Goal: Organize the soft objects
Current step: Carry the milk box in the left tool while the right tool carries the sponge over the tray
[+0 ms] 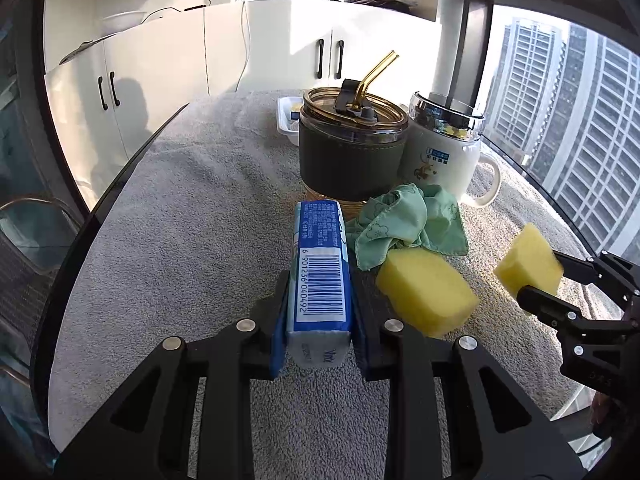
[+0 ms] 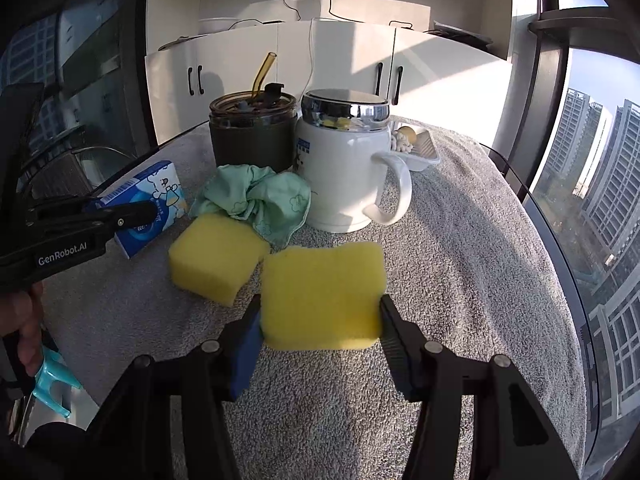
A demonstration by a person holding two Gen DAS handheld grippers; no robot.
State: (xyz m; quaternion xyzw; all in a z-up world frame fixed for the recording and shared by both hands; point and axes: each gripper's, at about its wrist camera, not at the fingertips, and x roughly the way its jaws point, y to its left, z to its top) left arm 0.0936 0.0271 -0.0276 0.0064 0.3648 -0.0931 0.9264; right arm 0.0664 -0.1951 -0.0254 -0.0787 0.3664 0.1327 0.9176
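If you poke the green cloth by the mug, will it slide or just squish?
The green cloth would probably just squish and flop: it lies crumpled in soft folds. It looks light, and the fuzzy grey towel under it may catch it rather than let it slide.

right tongs (image 2: 320,320) gripping yellow sponge (image 2: 322,296), second sponge (image 2: 216,258) beside

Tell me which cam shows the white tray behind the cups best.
Right wrist. There the white tray sits clear to the right of the white mug, with pale and yellow items visible in it. In the left wrist view the tumbler hides most of the tray; only its left end shows.
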